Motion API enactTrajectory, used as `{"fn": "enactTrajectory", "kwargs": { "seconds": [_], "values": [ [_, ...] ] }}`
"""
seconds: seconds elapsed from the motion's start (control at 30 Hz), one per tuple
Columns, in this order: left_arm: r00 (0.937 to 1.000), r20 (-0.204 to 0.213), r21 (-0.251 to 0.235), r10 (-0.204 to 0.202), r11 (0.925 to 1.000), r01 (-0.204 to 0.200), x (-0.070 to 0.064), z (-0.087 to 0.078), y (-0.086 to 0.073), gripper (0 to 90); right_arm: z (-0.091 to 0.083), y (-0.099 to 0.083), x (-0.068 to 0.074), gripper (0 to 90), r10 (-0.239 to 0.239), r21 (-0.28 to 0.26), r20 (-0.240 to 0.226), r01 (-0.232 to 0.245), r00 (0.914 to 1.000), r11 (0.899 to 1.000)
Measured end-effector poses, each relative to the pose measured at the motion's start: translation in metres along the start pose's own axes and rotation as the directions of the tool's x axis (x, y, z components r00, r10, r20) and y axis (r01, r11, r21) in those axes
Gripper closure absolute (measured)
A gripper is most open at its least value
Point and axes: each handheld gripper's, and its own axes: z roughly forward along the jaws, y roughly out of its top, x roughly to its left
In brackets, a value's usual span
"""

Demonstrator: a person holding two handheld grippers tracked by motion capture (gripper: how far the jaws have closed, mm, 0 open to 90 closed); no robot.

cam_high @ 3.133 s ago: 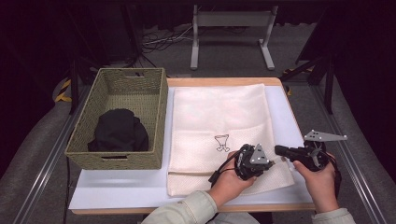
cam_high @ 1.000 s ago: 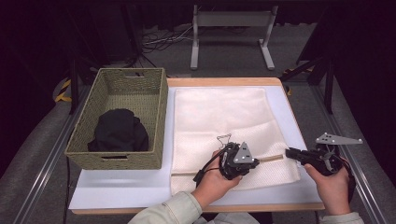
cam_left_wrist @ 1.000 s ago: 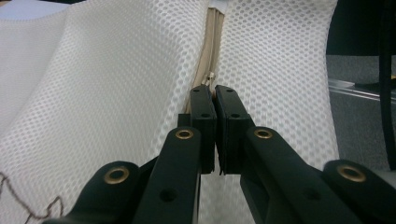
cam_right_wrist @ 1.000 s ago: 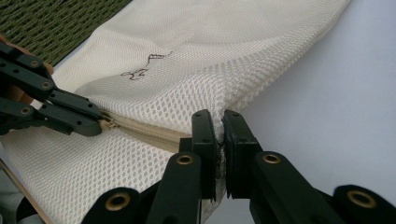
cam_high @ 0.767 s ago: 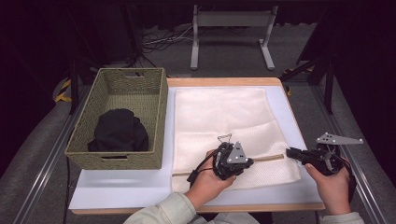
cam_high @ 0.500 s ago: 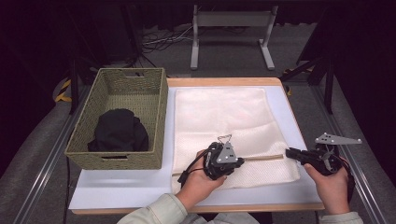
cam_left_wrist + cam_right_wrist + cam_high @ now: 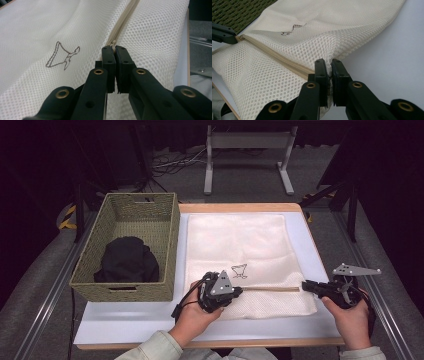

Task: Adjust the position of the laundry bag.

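Note:
A white mesh bag (image 7: 240, 240) lies flat on the white table top (image 7: 312, 250), with a small drawn logo (image 7: 240, 270) near its front. A beige zipper (image 7: 272, 289) runs along the front part of the bag. My left gripper (image 7: 239, 291) is shut on the zipper pull, as the left gripper view shows (image 7: 114, 51), with the zipper (image 7: 125, 20) stretching away ahead. My right gripper (image 7: 306, 285) is shut on the bag's right edge at the zipper's end (image 7: 329, 65). In the right gripper view the left gripper's jaw tips (image 7: 224, 33) show at the far left.
A woven green basket (image 7: 172, 235) stands left of the bag, with a black garment (image 7: 127, 260) inside. A metal stand (image 7: 247, 150) is on the floor beyond the table. Bare white table shows in front of and right of the bag.
My left gripper has slid leftward along the zipper, away from the right gripper. The beige zipper line between the two grippers has grown longer. The right gripper has stayed in place.

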Motion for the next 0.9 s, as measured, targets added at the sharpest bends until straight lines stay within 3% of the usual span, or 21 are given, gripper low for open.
{"fn": "enactTrajectory", "kwargs": {
  "seconds": [0.23, 0.43, 0.53, 0.77, 0.9],
  "values": [
    [0.9998, -0.012, 0.007, -0.012, 0.9999, 0.012, 0.004, -0.011, -0.008, 87.4, 0.000, -0.001, 0.001, 84.2, 0.007, 0.005, -0.007, -0.007, 1.0000, 1.000],
    [0.9994, -0.031, 0.013, -0.017, 0.9998, 0.017, 0.006, -0.019, -0.014, 87.4, 0.002, -0.003, 0.001, 84.2, -0.003, 0.020, 0.015, 0.003, 0.9999, 1.000],
    [0.9979, -0.040, 0.001, -0.051, 0.9987, 0.051, 0.011, -0.026, -0.020, 87.4, 0.001, -0.004, -0.001, 84.2, 0.005, 0.019, 0.015, -0.005, 0.9999, 1.000],
    [0.9978, -0.051, 0.010, -0.041, 0.9991, 0.042, 0.008, -0.034, -0.024, 87.4, 0.003, -0.004, -0.001, 84.2, -0.002, 0.023, 0.018, 0.001, 0.9998, 1.000],
    [0.9962, -0.054, 0.004, -0.068, 0.9977, 0.068, 0.012, -0.040, -0.028, 87.4, 0.002, -0.005, -0.003, 84.2, 0.007, 0.021, 0.019, -0.007, 0.9998, 1.000]
  ]
}}
